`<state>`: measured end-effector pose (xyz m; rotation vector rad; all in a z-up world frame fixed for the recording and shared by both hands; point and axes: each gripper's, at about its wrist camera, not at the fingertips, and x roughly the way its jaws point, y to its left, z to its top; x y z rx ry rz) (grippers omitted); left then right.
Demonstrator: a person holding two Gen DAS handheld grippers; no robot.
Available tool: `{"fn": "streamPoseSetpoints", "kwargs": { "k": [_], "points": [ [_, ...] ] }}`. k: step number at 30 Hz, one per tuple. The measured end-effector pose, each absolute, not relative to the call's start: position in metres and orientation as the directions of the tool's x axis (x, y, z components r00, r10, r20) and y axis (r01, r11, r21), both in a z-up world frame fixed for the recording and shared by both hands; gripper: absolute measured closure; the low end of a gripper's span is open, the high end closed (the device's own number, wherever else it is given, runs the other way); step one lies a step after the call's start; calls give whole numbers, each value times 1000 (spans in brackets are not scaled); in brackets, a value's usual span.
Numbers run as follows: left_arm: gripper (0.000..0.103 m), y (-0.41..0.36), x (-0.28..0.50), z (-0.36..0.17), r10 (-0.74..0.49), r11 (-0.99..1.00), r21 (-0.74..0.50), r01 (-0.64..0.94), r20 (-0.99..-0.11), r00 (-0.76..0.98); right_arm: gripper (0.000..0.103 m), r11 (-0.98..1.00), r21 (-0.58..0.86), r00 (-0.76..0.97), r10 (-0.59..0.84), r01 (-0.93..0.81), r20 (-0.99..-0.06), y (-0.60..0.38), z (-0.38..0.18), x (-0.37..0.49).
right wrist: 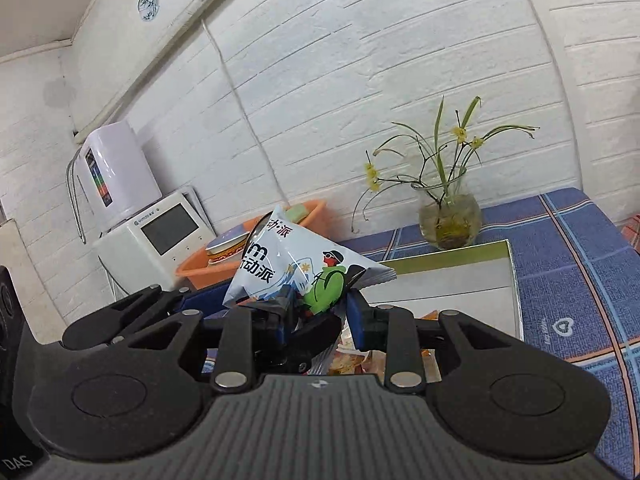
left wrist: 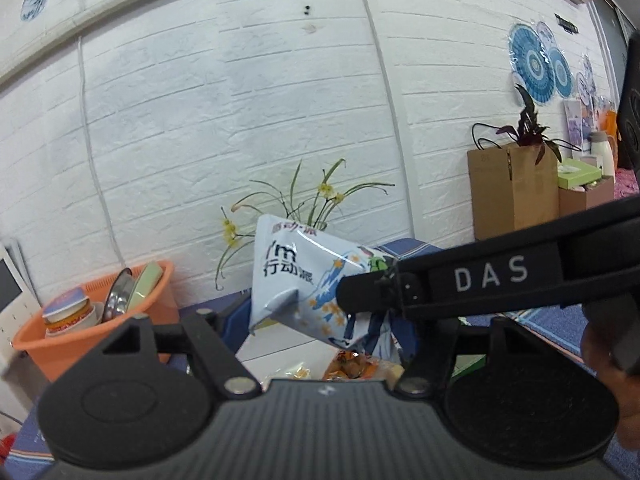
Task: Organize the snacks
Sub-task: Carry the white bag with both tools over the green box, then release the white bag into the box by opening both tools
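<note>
Held a pale-blue snack bag (right wrist: 288,268) pinched in the right gripper (right wrist: 316,316), above the metal tray (right wrist: 516,280); left gripper (left wrist: 320,320) grip unclear.

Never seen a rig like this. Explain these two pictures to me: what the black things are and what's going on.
A person holds a two-finger gripper in each hand; a camera on each looks along its fingers, giving one picture per hand. The right gripper pinches a pale snack bag. The left gripper straddles that bag; its grip is unclear. Also visible: a blue checked cloth, a shiny tray, a vase of flowers, an orange basin, more wrapped snacks.
</note>
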<state>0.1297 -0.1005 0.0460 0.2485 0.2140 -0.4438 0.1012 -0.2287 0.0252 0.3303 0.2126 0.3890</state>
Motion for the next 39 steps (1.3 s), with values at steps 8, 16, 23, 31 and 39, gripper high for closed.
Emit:
{"fn": "streamPoseSetpoints", "kwargs": {
  "k": [8,16,23,31,39],
  "points": [
    [35,-91,153,27,-376,884,161,438,-311,873,51,885,333,899,398,-324,-184,-216,13,127],
    [35,-89,166,13,-355,887,159,433,-363,862,51,867,378,878,424,-324,-221,-215,-3,141],
    [34,-88,175,4,-359,890,132,437,-389,849,52,879,376,882,401,-295,-246,-211,-10,148],
    [29,-83,177,3,-355,897,118,425,-378,855,57,881,375,895,387,-288,-223,-209,-10,147],
    [28,-87,181,-5,-336,897,141,419,-399,853,57,921,295,907,333,-255,-257,-198,-13,150]
  ]
}}
